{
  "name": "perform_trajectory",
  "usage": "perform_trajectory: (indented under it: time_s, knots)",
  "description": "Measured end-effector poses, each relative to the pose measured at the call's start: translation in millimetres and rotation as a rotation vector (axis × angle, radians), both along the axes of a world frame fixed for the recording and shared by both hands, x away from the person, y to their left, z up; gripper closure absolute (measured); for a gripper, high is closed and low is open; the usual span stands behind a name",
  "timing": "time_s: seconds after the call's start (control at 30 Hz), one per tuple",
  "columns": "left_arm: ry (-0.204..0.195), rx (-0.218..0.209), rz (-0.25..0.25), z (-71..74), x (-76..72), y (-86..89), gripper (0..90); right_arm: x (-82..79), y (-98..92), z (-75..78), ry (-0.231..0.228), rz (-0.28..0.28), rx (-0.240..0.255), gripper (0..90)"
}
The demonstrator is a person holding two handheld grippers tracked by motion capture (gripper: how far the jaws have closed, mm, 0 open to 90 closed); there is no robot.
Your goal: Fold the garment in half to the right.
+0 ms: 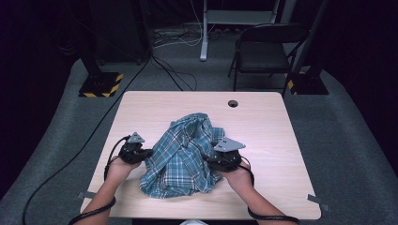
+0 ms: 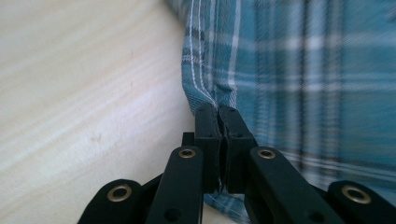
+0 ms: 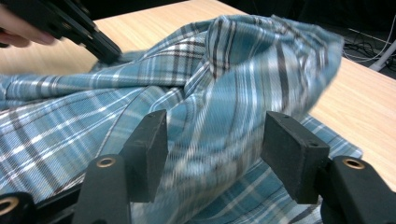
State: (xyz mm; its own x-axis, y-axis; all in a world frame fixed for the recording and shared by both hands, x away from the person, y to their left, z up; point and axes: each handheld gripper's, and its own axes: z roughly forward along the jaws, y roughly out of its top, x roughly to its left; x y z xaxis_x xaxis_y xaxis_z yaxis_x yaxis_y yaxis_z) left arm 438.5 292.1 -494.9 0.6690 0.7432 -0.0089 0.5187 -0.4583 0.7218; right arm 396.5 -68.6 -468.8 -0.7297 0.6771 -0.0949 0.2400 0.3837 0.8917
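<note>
A teal plaid shirt (image 1: 183,154) lies crumpled in a heap on the near middle of the light wooden table (image 1: 267,126). My left gripper (image 1: 146,153) is at the shirt's left edge. In the left gripper view its jaws (image 2: 218,109) are pressed together on the stitched hem of the shirt (image 2: 299,70). My right gripper (image 1: 211,159) sits at the shirt's right side. In the right gripper view it (image 3: 215,135) stands open, with a raised fold of the shirt (image 3: 224,84) between its jaws. The left gripper (image 3: 105,53) bites the far edge of the cloth there.
A round cable hole (image 1: 233,103) is in the table near its far edge. Behind the table stand a black folding chair (image 1: 267,51) and stand bases with yellow-black tape (image 1: 101,84). Cables run over the grey floor.
</note>
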Motion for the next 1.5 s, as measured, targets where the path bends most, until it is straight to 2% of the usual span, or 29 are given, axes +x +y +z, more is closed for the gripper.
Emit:
perform_trajectory:
  time_s: [0.13, 0.17, 0.2, 0.37, 0.5, 0.57, 0.63, 0.67, 0.73, 0.8, 0.87, 0.93, 1.03, 1.17, 1.33, 1.4, 1.43, 1.5]
  knots:
    - [-0.073, -0.031, -0.044, 31.3, -19.8, -8.0, 86.9, 5.3, -3.8, 5.5, -0.013, -0.007, 0.010, 40.0]
    - [-0.073, -0.031, -0.044, 31.3, -19.8, -8.0, 86.9, 6.8, -4.6, 7.1, -0.018, -0.009, 0.013, 40.0]
    - [-0.102, -0.054, -0.077, 46.2, -33.3, -16.1, 86.9, 8.2, -5.5, 8.9, -0.022, -0.011, 0.016, 40.0]
    - [-0.166, -0.072, -0.183, 75.1, -68.4, -47.7, 86.9, 17.2, -13.0, 15.4, -0.037, -0.020, 0.036, 39.9]
    - [-0.167, -0.080, -0.280, 84.6, -87.6, -79.2, 86.8, 27.1, -19.2, 12.3, -0.030, -0.032, 0.024, 39.5]
    - [-0.164, -0.063, -0.313, 83.7, -92.3, -93.3, 86.5, 31.1, -22.1, 9.7, -0.022, -0.042, 0.029, 39.5]
    - [-0.141, -0.071, -0.343, 80.3, -93.9, -103.4, 84.8, 34.3, -23.1, 8.6, -0.005, -0.041, 0.050, 39.5]
    - [-0.116, -0.089, -0.360, 78.7, -93.9, -107.0, 78.7, 35.1, -22.8, 8.7, -0.005, -0.040, 0.056, 39.5]
    - [-0.110, -0.102, -0.397, 75.7, -95.6, -113.3, 68.9, 34.7, -21.5, 11.0, -0.012, -0.037, 0.066, 39.5]
    - [-0.098, -0.098, -0.372, 74.2, -93.8, -116.2, 48.0, 32.0, -20.3, 16.0, -0.030, -0.036, 0.077, 39.5]
    - [-0.103, -0.117, -0.358, 74.5, -89.8, -112.5, 40.2, 29.1, -16.9, 21.8, -0.042, -0.025, 0.084, 39.1]
    - [-0.098, -0.124, -0.309, 75.0, -82.6, -105.5, 30.6, 27.0, -10.2, 24.3, -0.029, 0.005, 0.076, 38.3]
    - [-0.101, -0.112, -0.255, 70.6, -69.7, -93.7, 29.0, 23.4, 4.8, 17.2, 0.009, 0.064, 0.032, 37.5]
    - [-0.070, -0.093, -0.195, 54.6, -46.6, -82.1, 26.3, 18.7, 21.7, -3.7, 0.073, 0.126, -0.066, 37.5]
    - [-0.027, -0.026, -0.141, 26.4, -18.9, -80.0, 24.6, 19.9, 22.9, -38.2, 0.178, 0.117, -0.180, 39.5]
    - [-0.014, 0.008, -0.123, 15.0, -10.6, -81.7, 23.5, 19.4, 19.9, -51.8, 0.199, 0.103, -0.213, 39.7]
    - [-0.007, 0.023, -0.122, 10.0, -7.3, -82.6, 23.0, 18.2, 17.8, -55.9, 0.198, 0.098, -0.212, 39.7]
    - [0.010, 0.018, -0.118, 2.3, -1.7, -83.6, 21.8, 15.7, 14.0, -57.1, 0.202, 0.085, -0.194, 39.8]
